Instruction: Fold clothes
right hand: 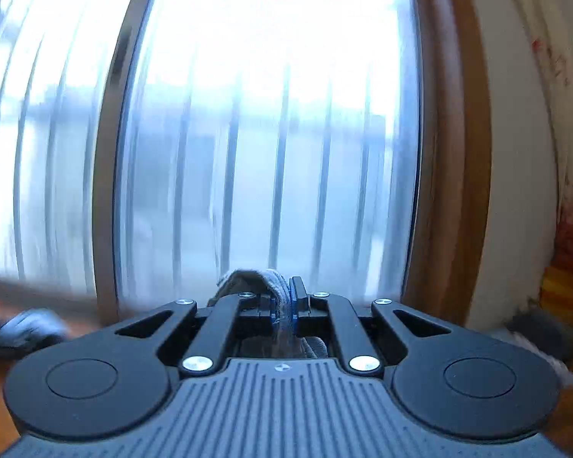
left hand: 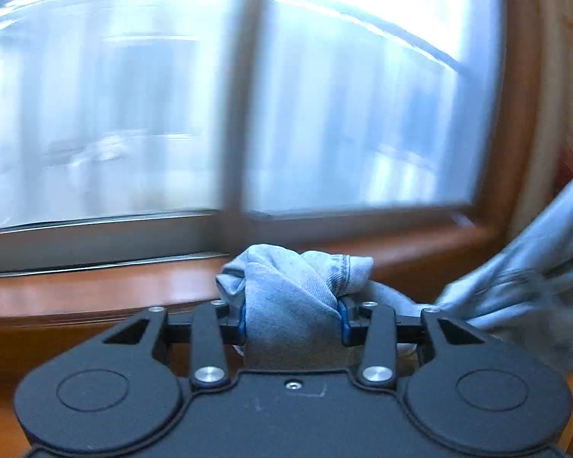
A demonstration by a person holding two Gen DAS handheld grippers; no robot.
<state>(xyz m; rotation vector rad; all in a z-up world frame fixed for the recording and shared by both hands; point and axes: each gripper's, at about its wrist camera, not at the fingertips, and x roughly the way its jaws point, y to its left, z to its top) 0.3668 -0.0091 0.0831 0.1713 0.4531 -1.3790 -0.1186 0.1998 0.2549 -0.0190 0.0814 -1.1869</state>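
- The left gripper (left hand: 292,315) clenched a thick bunch of the light-blue denim garment (left hand: 286,290) (more trailed off right).
- The right gripper (right hand: 282,307) pinched a thin fold of it, before the window (right hand: 267,133).

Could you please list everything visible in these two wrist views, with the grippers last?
denim garment: one, light blue, bunched between the left gripper's pads and trailing off to the right; a thin fold is pinched in the right gripper
window: one, bright frosted panes with a vertical divider, ahead of both grippers
window frame: one, brown wood, around the window
curtain: one, cream with red marks, right of the window
left gripper: one, black, shut on the garment
right gripper: one, black, shut on the garment
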